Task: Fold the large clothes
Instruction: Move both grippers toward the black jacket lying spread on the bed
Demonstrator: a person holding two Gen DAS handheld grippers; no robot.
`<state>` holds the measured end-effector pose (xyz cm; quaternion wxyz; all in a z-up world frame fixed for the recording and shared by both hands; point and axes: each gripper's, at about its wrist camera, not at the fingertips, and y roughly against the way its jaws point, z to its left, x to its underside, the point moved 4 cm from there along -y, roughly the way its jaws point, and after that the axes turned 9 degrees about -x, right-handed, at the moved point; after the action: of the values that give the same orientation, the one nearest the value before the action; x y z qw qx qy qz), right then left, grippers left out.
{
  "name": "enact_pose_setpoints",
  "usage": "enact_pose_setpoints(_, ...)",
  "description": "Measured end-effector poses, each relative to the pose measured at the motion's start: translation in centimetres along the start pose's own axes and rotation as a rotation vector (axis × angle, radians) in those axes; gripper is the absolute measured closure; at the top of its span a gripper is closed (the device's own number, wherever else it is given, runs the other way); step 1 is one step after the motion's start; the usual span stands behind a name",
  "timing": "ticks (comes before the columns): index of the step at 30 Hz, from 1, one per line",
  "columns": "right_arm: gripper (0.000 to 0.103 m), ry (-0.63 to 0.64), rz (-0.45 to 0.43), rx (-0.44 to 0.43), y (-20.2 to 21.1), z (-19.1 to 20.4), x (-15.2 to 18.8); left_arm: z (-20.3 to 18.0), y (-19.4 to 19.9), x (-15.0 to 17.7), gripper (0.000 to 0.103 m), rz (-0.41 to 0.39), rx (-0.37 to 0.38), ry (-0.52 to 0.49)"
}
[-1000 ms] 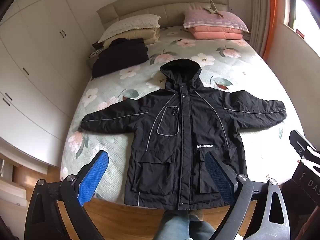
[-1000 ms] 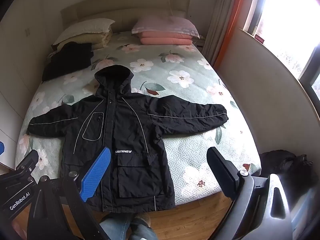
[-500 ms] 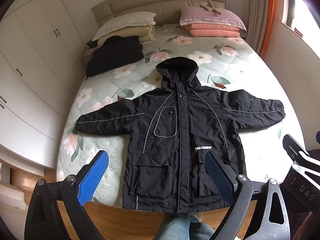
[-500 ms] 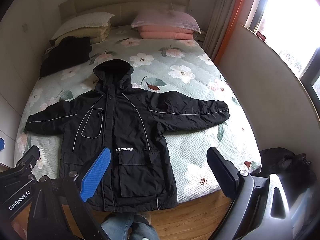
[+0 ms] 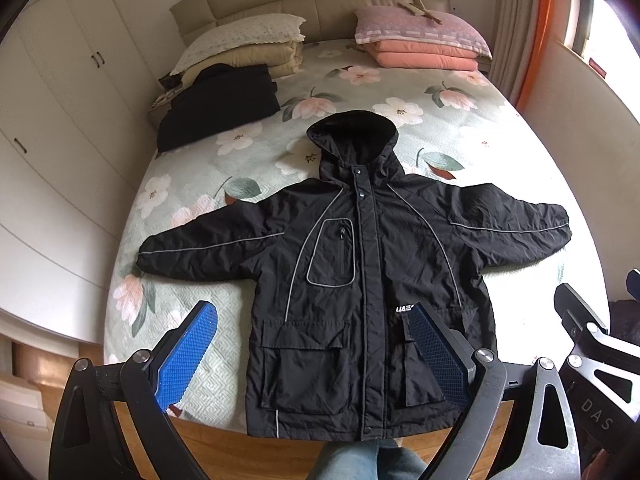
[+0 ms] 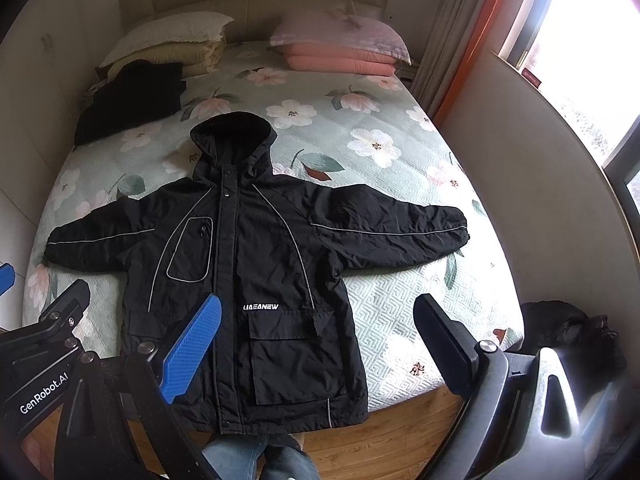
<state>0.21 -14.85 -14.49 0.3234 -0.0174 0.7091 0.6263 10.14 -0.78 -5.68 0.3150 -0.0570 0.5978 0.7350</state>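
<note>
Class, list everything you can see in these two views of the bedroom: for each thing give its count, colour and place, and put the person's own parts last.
Hooded jacket: one, black with grey piping, spread flat at the bed's foot, hem over the edge.
Folded garment: one, black, left of the jacket near the pillows.
Bed: one, pale green floral cover.
Cream pillow stack: one, head of bed, left.
Pink pillow stack: one, head of bed, right.
Wardrobe: one, white, left wall.
Curtain: one, grey and orange, by the window.
Dark bundle: one, black, floor right of bed.
Left gripper: one, blue pads, open.
Right gripper: one, open.
Legs: jeans, below the hem.
</note>
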Motion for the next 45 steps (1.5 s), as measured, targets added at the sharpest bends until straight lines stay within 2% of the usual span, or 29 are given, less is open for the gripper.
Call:
enact_pose_setpoints(9, 0.005, 0.000, 0.007, 0.040, -2.0, 2.0, -2.1, 1.7, -3.4, -2.7, 0.005, 0.015, 0.030, -0.002)
enact_pose_setpoints(13, 0.005, -0.020, 0.018, 0.046, -3.0, 2.3, -2.1, 1.8, -4.8, -2.9, 0.005, 0.026, 0.040, -0.018)
enact_pose_setpoints(19, 0.005, -0.036, 0.056, 0.047, -4.3, 2.0, -1.7, 0.7, -6.5, -2.9, 0.005, 0.067, 0.060, -0.045)
enact_pose_setpoints(23, 0.005, -0.050, 0.064, 0.050, -4.7, 1.0, -1.5, -1.1, -6.7, -3.0, 0.005, 0.095, 0.130, -0.048)
enact_pose_setpoints(30, 0.005, -0.044, 0.067, 0.015, -5.9, -2.5, -2.4, -4.4, -5.8, -3.4, 0.007, 0.099, 0.117, -0.044)
enact_pose_setpoints(33, 0.006, -0.035, 0.062, -0.001, -6.2, -4.6, -3.3, -6.0, -4.8, -3.9, 0.010, 0.106, 0.142, -0.031)
enact_pose_setpoints(45, 0.005, -0.019, 0.046, -0.001, -7.1, -15.3, -6.7, -12.6, -2.2, -6.6, 0.010, 0.077, 0.074, 0.048)
